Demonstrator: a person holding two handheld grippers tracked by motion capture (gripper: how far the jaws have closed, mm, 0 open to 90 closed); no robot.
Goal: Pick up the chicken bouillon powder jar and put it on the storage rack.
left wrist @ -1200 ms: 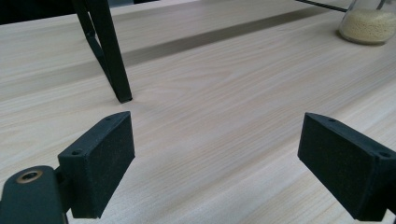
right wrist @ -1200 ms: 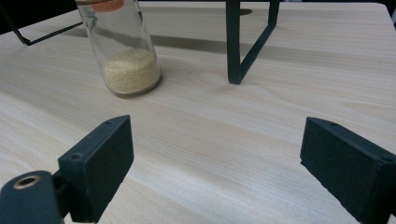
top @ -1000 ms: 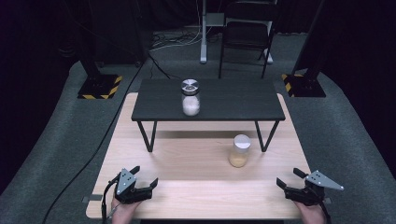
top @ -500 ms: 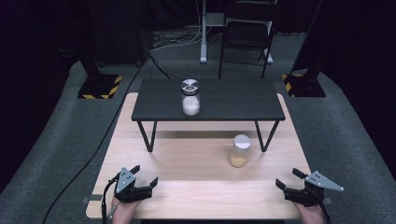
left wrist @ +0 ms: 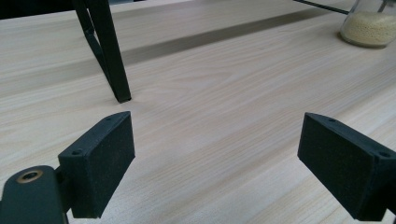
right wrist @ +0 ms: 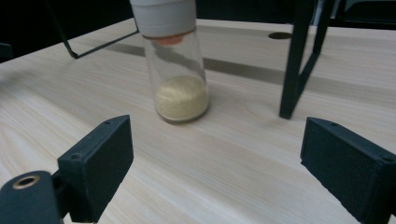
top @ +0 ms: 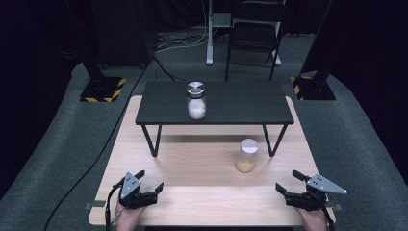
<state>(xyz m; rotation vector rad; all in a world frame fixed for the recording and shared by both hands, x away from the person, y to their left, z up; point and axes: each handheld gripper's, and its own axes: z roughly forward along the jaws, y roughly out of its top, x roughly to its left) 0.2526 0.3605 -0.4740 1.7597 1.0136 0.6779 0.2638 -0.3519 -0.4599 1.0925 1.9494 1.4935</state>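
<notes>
Both hand-held grippers, left (top: 150,180) and right (top: 287,182), sit spread and empty at the counter's (top: 202,202) near edge. The white-capped jar (top: 247,156) stands at about 11 o'clock from the right one, by the black stand's leg (top: 272,140). It looks tall and narrow, so I'd guess a high or off-centre pinch tips it over.

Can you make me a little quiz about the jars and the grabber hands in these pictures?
1. True or false: the left gripper holds a jar.
2. Which jar stands on the black shelf? A: the jar with the metal lid. B: the jar with the white lid.
3. Which gripper is nearer the jar with the white lid?

Key:
1. False; its jaws are open, with nothing between them.
2. A; the other one stands on the wooden table.
3. The right gripper.
</notes>
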